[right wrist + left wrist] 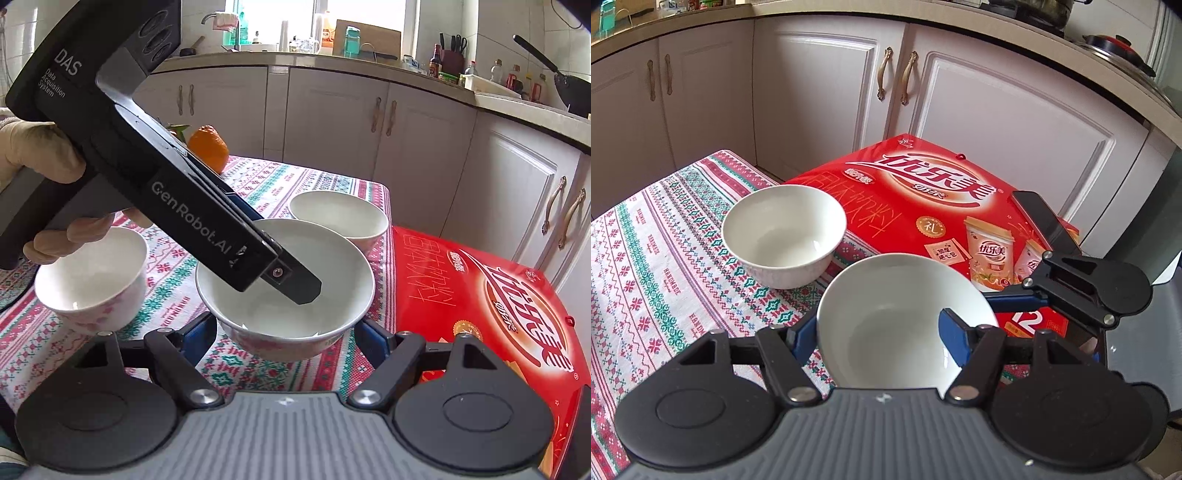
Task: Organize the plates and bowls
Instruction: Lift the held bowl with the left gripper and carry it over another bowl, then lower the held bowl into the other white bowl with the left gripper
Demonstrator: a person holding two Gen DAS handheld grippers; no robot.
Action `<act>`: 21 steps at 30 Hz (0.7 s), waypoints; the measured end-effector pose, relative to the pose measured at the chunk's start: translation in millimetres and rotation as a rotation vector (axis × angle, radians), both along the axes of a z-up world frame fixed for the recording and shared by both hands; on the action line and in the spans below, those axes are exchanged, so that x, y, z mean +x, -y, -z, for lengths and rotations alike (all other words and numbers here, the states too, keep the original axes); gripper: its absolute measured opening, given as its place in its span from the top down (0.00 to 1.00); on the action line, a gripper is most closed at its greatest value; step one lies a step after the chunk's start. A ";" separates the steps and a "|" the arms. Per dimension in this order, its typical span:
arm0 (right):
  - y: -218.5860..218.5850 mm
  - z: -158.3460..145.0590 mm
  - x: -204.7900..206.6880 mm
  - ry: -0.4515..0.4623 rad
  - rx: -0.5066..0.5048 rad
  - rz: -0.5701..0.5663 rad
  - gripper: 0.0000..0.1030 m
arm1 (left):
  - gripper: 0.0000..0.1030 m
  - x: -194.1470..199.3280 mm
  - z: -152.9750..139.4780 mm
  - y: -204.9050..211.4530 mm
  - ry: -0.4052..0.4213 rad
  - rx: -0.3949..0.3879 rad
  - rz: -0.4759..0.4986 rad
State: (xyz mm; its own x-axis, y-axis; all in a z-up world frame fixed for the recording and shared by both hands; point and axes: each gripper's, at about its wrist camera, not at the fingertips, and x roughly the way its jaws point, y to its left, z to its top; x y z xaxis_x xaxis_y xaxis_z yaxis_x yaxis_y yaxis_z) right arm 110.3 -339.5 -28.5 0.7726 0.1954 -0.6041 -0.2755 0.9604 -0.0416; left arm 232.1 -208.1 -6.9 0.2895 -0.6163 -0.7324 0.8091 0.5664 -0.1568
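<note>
Both tools clamp one glossy round white bowl (284, 291): left tool (879, 328) on its rim, right tool (284, 332) across its sides.

Held bowl (897, 317): white glazed ceramic, glossy, smooth. Far bowl (783, 236): same glaze, faint raised pattern outside. Left bowl (92, 280): glossy ceramic, pink floral print. Cloth (665, 266) on the counter: woven fabric, matt, stitched-look pattern. Box (923, 199): red printed cardboard, satin sheen. Left tongs (882, 328): matt black plastic, blue pads, bright metal rivets. Cabinet doors (997, 122): smooth painted panels, brass-look handles.
</note>
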 end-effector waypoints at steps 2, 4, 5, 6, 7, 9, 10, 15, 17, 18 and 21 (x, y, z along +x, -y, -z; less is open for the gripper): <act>-3.8 -4.8 -4.5 0.003 0.004 -0.009 0.17 | 0.35 -4.5 -3.5 -6.2 0.003 -0.006 -0.009; -7.6 -9.6 -8.9 0.008 0.003 -0.017 0.17 | 0.35 -10.0 -7.9 -12.8 0.010 -0.011 -0.017; -10.0 -11.8 -11.2 0.012 0.003 -0.022 0.17 | 0.35 -12.4 -10.1 -15.8 0.013 -0.014 -0.022; -12.2 -13.8 -13.3 0.015 0.003 -0.026 0.17 | 0.35 -15.5 -12.5 -19.3 0.018 -0.018 -0.026; -14.1 -15.6 -15.6 0.017 0.005 -0.029 0.17 | 0.35 -18.0 -14.7 -22.1 0.023 -0.021 -0.030; -18.2 -19.6 -18.6 0.020 0.012 -0.038 0.17 | 0.35 -23.2 -19.0 -28.6 0.032 -0.026 -0.040; -20.6 -21.5 -19.9 0.022 0.015 -0.042 0.17 | 0.35 -25.6 -20.9 -31.3 0.038 -0.028 -0.045; -35.3 -29.9 -24.8 0.034 0.014 -0.071 0.17 | 0.35 -35.5 -29.2 -49.3 0.056 -0.039 -0.075; -41.4 -32.6 -25.5 0.037 0.015 -0.083 0.17 | 0.35 -38.9 -32.1 -57.4 0.063 -0.043 -0.089; -44.9 -33.8 -25.9 0.039 0.016 -0.090 0.17 | 0.35 -40.4 -33.2 -61.3 0.066 -0.045 -0.097; -55.2 -37.1 -26.7 0.042 0.021 -0.111 0.17 | 0.35 -44.1 -35.9 -74.5 0.075 -0.051 -0.123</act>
State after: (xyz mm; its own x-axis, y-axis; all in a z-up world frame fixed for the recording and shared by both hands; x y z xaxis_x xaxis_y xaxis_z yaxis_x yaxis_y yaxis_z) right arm 83.6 -284.3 8.6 0.7699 0.2935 -0.5666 -0.3786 0.9249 -0.0353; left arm 188.0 -133.6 29.0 0.4178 -0.6086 -0.6746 0.7449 0.6546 -0.1292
